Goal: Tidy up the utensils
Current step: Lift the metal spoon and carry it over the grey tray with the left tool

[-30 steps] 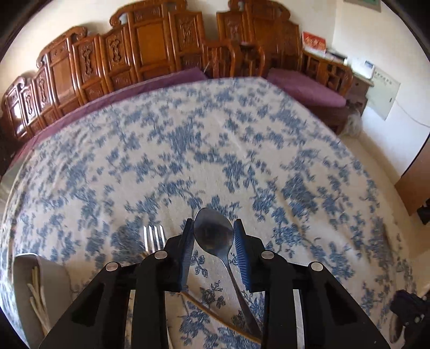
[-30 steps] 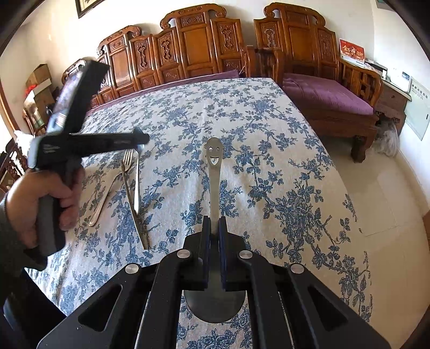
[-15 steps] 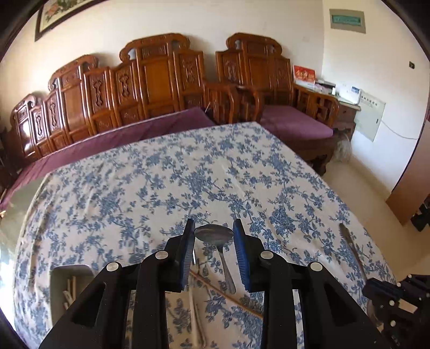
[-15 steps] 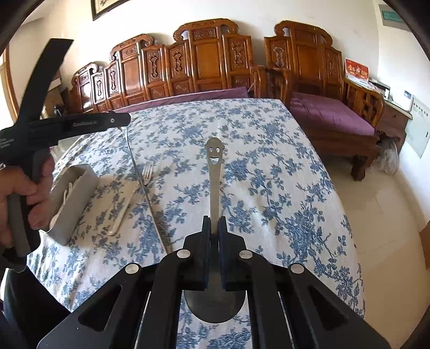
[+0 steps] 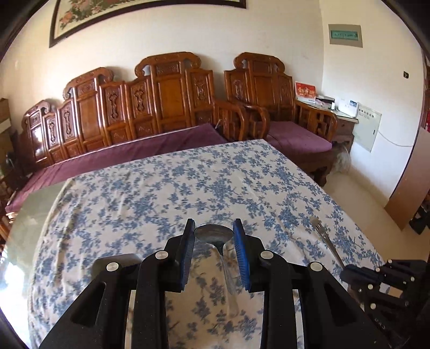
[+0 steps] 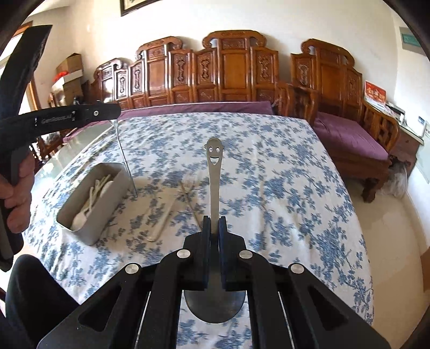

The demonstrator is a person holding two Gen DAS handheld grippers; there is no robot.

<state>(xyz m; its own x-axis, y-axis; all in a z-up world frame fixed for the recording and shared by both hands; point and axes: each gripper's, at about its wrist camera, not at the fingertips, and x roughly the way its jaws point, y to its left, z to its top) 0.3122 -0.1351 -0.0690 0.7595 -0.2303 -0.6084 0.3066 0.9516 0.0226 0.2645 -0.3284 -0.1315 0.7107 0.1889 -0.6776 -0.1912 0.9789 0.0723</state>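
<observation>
Both claws lifted over table, each carrying spoon. Left gripper (image 5: pixel 213 232) pinches plain spoon (image 5: pixel 213 234) by bowl; right gripper (image 6: pixel 214 224) squeezes smiley spoon (image 6: pixel 214 171) — next, likely drop into grey box (image 6: pixel 94 196), handle first.

This is a home living or dining room. A table under a blue floral tablecloth (image 6: pixel 268 188) stands before carved wooden benches (image 5: pixel 166 102) with purple cushions (image 5: pixel 298 134); a framed painting (image 5: pixel 129 10) hangs on the cream wall, and cardboard boxes (image 6: pixel 70 72) sit stacked in a corner.
</observation>
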